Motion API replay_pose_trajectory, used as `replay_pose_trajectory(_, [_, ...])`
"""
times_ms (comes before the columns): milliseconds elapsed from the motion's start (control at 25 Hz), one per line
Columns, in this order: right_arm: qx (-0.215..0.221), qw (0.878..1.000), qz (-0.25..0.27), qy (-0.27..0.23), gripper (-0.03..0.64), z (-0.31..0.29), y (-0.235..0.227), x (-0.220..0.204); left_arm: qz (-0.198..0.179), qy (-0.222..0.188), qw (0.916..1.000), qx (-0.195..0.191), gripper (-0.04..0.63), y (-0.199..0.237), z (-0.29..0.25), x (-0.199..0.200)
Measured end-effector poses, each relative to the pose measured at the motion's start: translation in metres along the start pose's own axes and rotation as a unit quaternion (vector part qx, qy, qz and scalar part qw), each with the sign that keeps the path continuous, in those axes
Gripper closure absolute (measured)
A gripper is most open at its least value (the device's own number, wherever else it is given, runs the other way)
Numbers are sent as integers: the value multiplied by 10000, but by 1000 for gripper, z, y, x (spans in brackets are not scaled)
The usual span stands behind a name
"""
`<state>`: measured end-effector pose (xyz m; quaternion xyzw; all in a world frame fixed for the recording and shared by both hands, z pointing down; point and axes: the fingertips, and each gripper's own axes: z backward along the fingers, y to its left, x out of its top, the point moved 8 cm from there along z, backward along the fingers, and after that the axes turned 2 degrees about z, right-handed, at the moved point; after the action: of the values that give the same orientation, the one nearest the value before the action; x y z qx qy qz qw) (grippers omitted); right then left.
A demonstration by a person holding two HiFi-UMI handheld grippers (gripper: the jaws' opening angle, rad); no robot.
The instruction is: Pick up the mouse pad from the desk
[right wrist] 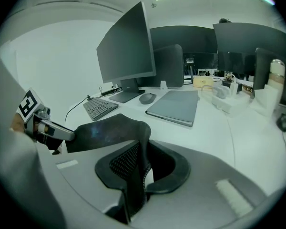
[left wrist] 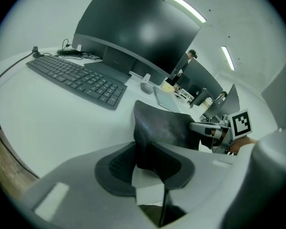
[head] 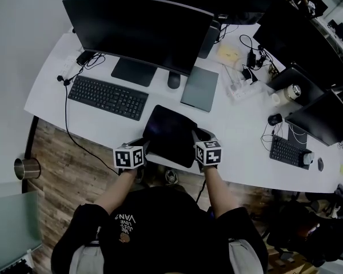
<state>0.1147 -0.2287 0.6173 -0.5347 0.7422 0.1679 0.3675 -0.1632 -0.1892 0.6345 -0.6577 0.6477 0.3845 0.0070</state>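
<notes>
The black mouse pad (head: 170, 133) is at the desk's near edge, held between my two grippers, with its corners curled up. My left gripper (head: 146, 144) is shut on its left near corner; in the left gripper view the mouse pad (left wrist: 167, 128) runs up out of the left gripper (left wrist: 145, 163), pinched by the pads. My right gripper (head: 197, 136) is shut on the right near corner. In the right gripper view the mouse pad (right wrist: 105, 130) bends leftward from the right gripper (right wrist: 143, 168) toward the other gripper.
Behind the pad lie a black keyboard (head: 107, 97), a dark mouse (head: 174, 80) and a grey closed laptop (head: 200, 88), under a big monitor (head: 140, 30). Cables and a power strip (head: 243, 87) lie at the right. A metal cup (head: 26, 168) stands below the white desk (head: 51, 99).
</notes>
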Motion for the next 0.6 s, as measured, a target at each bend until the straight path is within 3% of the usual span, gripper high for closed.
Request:
replay_pose_trajectory(120, [-47,10000,78,-31,558,6,4,3,46,-133,9997,-195,526,-4,5,3])
replay_pose_trajectory(600, [-317,9981,-38,-521,566,40,20,30,-413,-679,9946,-662,549,-20,38,29])
